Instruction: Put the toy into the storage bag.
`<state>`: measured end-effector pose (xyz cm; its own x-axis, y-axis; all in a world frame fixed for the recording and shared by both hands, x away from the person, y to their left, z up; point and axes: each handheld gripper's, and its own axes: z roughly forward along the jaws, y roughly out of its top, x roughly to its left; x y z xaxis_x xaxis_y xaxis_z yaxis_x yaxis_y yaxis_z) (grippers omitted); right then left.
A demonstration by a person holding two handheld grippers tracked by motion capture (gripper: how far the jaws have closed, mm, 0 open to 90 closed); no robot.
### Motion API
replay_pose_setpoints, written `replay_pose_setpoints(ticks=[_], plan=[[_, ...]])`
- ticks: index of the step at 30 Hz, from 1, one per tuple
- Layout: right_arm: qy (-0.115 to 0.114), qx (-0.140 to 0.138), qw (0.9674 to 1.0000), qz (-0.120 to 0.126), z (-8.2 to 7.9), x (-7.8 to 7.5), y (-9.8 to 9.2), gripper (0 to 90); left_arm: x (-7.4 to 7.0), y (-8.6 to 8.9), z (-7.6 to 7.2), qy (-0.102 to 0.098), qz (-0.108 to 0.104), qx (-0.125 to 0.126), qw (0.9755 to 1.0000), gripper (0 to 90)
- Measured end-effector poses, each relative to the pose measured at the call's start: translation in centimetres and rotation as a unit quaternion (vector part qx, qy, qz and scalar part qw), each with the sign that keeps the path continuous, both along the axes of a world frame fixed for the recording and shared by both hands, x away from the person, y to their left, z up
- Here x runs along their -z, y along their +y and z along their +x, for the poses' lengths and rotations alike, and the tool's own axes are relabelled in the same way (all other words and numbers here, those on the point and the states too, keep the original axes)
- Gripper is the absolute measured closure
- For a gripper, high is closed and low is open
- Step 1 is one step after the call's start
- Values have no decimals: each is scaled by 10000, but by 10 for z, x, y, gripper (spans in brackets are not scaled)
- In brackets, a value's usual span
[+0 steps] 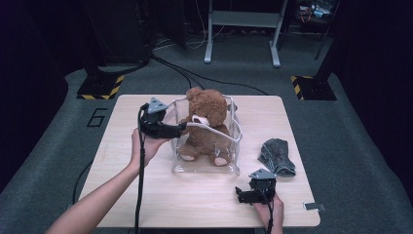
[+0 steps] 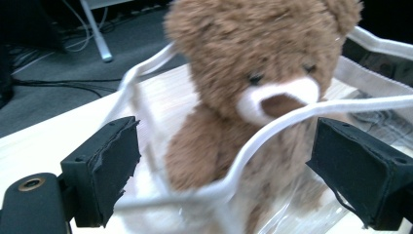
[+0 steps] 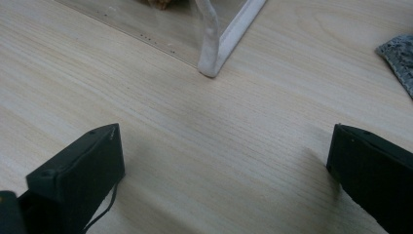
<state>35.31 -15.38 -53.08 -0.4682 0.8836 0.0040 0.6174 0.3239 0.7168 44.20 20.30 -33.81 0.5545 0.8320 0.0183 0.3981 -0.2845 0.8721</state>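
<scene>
1. Brown teddy bear (image 1: 207, 127) sits upright inside the clear bag (image 1: 204, 165) at table (image 1: 126, 190) centre.
2. Your left gripper (image 1: 182, 127) is at the bag's left rim; its jaws stand wide apart, nothing clamped, with the white rim strap (image 2: 272, 127) running between them.
3. Your right gripper (image 1: 239, 193) rests low at the near edge, right of centre, jaws wide apart over bare wood.
4. Grey cloth (image 1: 277, 156) lies right of the bag, apart from it.

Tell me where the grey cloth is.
In the high view the grey cloth lies on the table at the right, just right of the clear bag holding the teddy bear, beyond the right gripper.
</scene>
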Motion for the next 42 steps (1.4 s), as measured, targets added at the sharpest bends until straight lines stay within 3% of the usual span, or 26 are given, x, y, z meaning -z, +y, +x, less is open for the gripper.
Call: replay_pose_setpoints(ticks=[5, 10, 14, 20, 28, 33, 36, 37, 42], plan=[[-2, 37, 10000, 3, 0, 0, 0, 0, 3, 32, -12, 34, -17, -117, 9999, 96], [-4, 8, 10000, 1, 0, 0, 0, 0, 16, 63, -23, 65, -63, -342, 9994, 95], [-3, 38, 10000, 4, 0, 0, 1, 0, 38, 89, -29, 288, -90, -592, 9978, 95], [-1, 38, 10000, 4, 0, 0, 1, 0, 84, 119, -38, 670, -61, -905, 9936, 96], [5, 26, 10000, 9, 0, 0, 0, 0, 146, 139, -44, 1143, 111, -1174, 9864, 96], [6, 26, 10000, 9, 0, 0, 0, 0, 177, 144, -48, 1105, 238, -1381, 9840, 94], [4, 23, 10000, 8, 0, 0, 0, 0, 189, 148, -50, 1201, 298, -1418, 9821, 93], [3, 22, 10000, 8, 0, 0, 0, 0, 193, 148, -50, 1092, 342, -1483, 9823, 93], [4, 24, 10000, 10, 0, 0, 0, 0, 193, 149, -51, 1109, 362, -1485, 9820, 93]])
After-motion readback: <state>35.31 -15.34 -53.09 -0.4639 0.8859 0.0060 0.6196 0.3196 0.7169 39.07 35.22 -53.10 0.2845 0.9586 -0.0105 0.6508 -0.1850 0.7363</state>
